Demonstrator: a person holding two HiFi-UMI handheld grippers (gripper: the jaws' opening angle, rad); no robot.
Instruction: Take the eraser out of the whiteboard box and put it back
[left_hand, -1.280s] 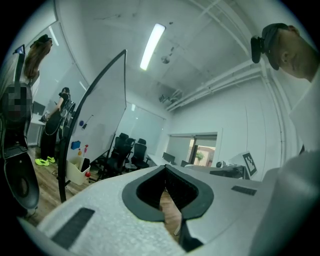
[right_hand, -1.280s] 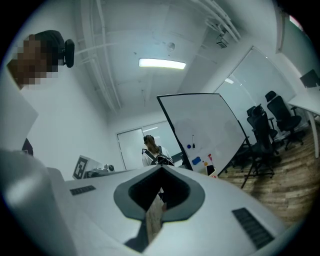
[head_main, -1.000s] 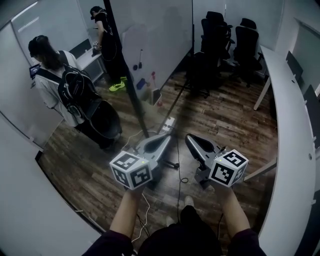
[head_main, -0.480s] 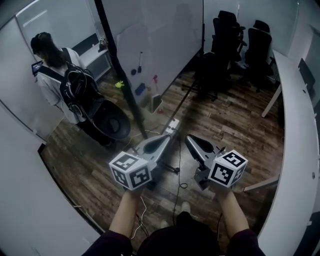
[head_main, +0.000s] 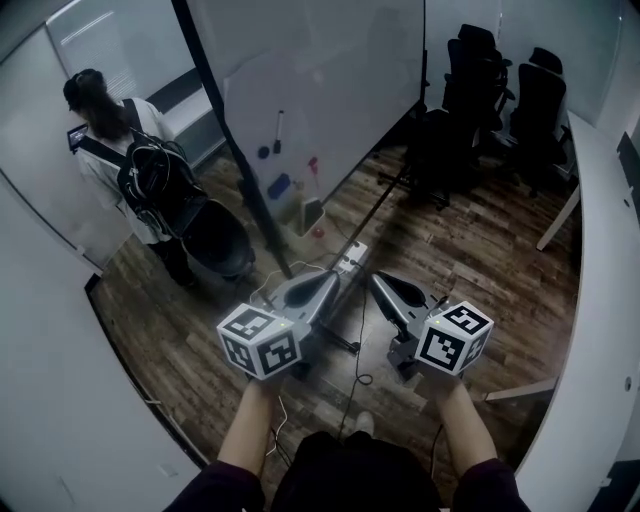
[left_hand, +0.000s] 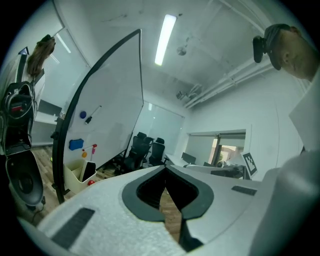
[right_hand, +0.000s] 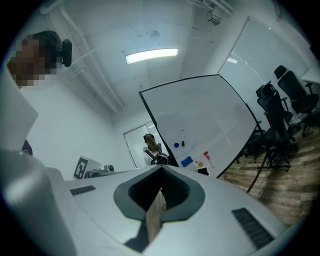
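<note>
Two changes are showing against the head view of a second ago: the whiteboard (head_main: 320, 90) is looming larger, and its whiteboard box (left_hand: 74, 176) is sitting nearer ahead. By that, the approach is under way and no grasp is yet beginning. The eraser (left_hand: 89, 170), apparently the dark block, is standing in that box, untouched and well apart from both tools. The left gripper (head_main: 335, 277) and right gripper (head_main: 378, 277) are pointing roughly level, side by side, with bare forearms stretching behind them. Each is keeping its jaws pressed together on nothing.
</note>
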